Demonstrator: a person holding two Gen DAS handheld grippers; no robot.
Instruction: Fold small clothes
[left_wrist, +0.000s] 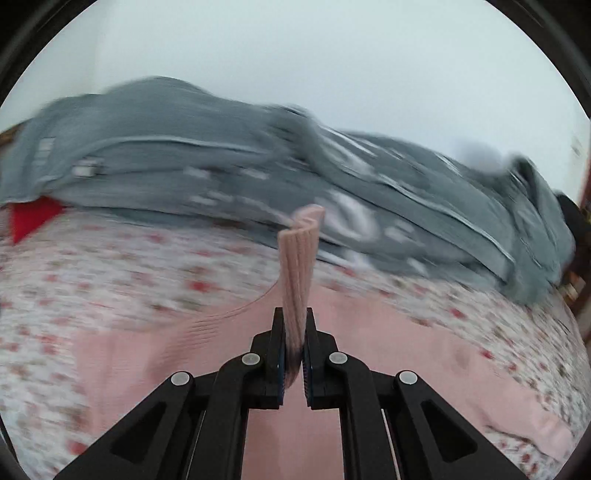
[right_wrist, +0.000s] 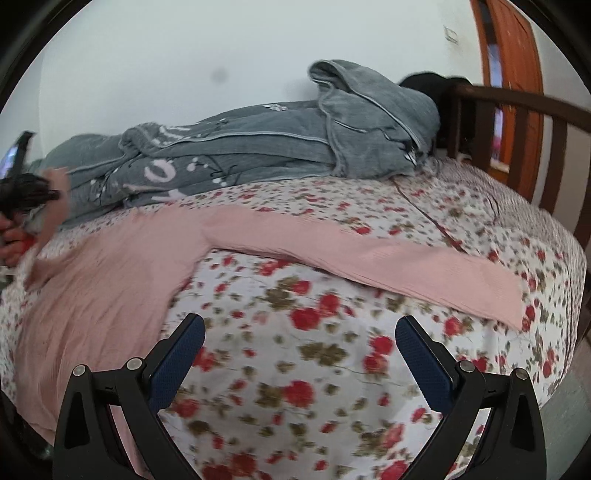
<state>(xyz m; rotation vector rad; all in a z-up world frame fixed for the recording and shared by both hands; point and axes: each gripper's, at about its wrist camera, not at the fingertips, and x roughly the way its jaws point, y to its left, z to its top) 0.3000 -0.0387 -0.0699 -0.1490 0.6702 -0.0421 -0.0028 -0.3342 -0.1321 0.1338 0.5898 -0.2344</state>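
A pink ribbed long-sleeved top (right_wrist: 110, 273) lies spread on a bed with a floral sheet (right_wrist: 295, 354). Its one sleeve (right_wrist: 388, 258) stretches flat to the right. My left gripper (left_wrist: 294, 321) is shut on the other sleeve's cuff (left_wrist: 298, 258), which stands up between the fingers above the top's body (left_wrist: 388, 354). In the right wrist view that gripper (right_wrist: 26, 192) shows blurred at the far left, with pink cloth hanging from it. My right gripper (right_wrist: 300, 332) is open above bare sheet, below the flat sleeve, with nothing between its blue pads (right_wrist: 181, 354).
A grey patterned blanket (right_wrist: 258, 147) is heaped along the wall at the bed's far side. A dark wooden bed rail (right_wrist: 517, 110) and an orange door (right_wrist: 513, 55) stand at the right. A red cloth (left_wrist: 29, 218) peeks out under the blanket at the left.
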